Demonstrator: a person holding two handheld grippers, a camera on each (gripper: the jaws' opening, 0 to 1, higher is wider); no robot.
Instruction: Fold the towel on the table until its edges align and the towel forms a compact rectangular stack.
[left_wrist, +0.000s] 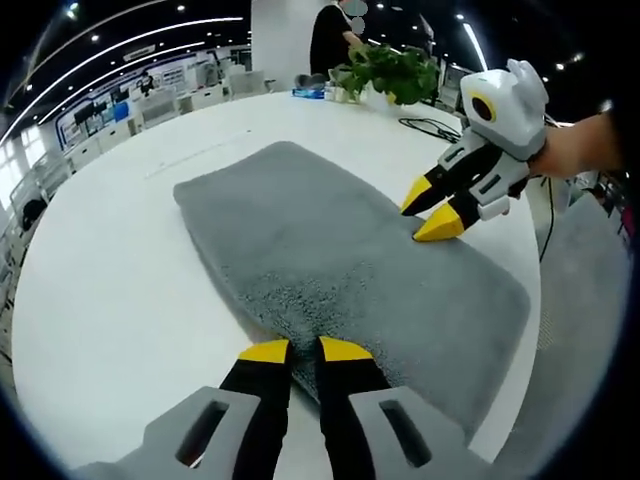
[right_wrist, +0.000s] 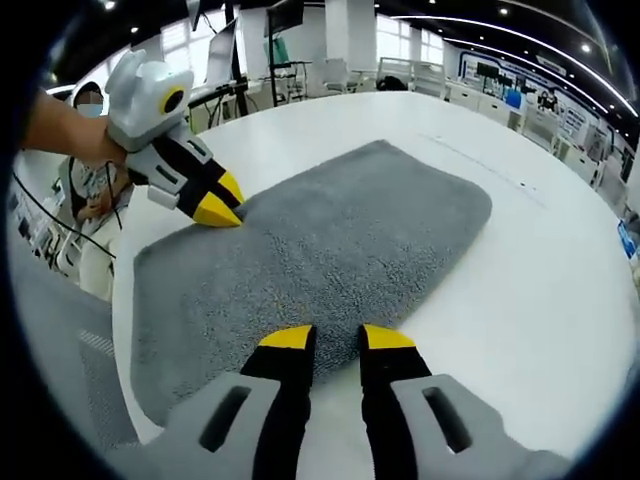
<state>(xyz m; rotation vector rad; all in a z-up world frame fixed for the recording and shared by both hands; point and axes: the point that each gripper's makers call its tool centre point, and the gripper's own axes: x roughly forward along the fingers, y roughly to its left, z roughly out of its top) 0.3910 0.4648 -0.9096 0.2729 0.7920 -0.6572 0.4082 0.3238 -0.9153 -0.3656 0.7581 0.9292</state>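
Grey towel (left_wrist: 340, 250) flat, unfolded, on white table (left_wrist: 110, 290).

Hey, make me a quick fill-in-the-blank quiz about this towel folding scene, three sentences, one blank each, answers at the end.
1. The towel lying on the white table is ____ in colour.
2. The tips of both the left gripper and the right gripper are coloured ____.
3. At the table's far edge in the left gripper view stands a leafy green ____ beside a person in dark clothes.

Missing words: grey; yellow; plant
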